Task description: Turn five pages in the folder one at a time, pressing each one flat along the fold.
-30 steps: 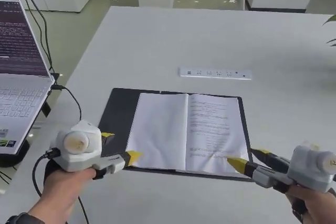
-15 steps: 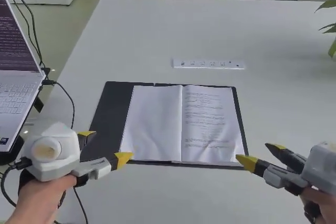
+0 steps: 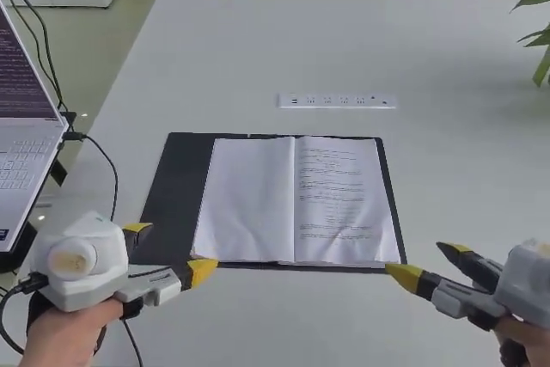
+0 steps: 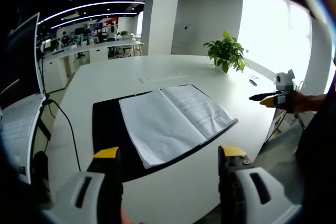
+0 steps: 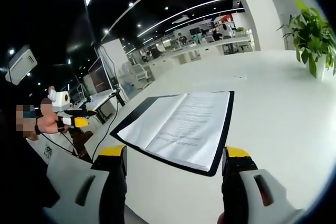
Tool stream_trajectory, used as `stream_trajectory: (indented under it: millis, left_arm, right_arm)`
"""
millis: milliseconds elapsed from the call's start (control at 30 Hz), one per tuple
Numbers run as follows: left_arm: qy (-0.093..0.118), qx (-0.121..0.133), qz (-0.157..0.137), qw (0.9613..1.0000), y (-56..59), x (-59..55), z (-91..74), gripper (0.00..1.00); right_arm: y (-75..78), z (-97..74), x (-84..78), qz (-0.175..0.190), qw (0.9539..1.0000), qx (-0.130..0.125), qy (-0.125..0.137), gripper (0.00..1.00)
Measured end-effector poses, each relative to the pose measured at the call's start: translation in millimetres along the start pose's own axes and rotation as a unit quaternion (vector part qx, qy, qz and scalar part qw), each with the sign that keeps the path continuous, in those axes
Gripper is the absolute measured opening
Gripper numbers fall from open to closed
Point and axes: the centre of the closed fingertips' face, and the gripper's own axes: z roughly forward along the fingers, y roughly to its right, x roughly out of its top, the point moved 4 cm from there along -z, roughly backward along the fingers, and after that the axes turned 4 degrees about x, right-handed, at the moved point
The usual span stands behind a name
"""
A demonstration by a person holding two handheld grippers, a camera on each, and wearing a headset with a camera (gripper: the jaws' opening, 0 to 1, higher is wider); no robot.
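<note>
Folder (image 3: 174,204) lies open mid-worktop (image 3: 258,49). Left claw (image 3: 169,249) and right claw (image 3: 427,262) hover released at its near corners, apart from it, likely poised to lift the right page (image 3: 339,191).

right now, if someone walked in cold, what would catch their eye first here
The folder lies open and flat in the middle of the white table, with printed text on its right page. The left gripper and right gripper flank its near edge, both open and empty. A laptop stands off to the left, and a power strip lies beyond the folder.
</note>
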Motion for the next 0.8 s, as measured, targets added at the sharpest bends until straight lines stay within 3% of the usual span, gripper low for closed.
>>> stream_trajectory:
  millis: [267,433,800]
  left_arm:
    - [0.002,-0.009,0.003,1.0,6.4,4.6,6.3,0.75]
    - [-0.002,-0.024,0.012,0.9996,16.9,6.5,15.3,0.74]
    - [-0.013,-0.077,0.042,0.9961,57.2,21.1,51.0,0.73]
  right_arm:
    - [0.6,-4.8,-2.3,0.009,0.9999,-0.003,0.003,0.72]
    - [-0.8,-6.0,-1.6,0.012,0.9999,-0.003,0.005,0.72]
    - [-3.6,-11.1,-2.7,0.026,0.9995,-0.011,0.014,0.72]
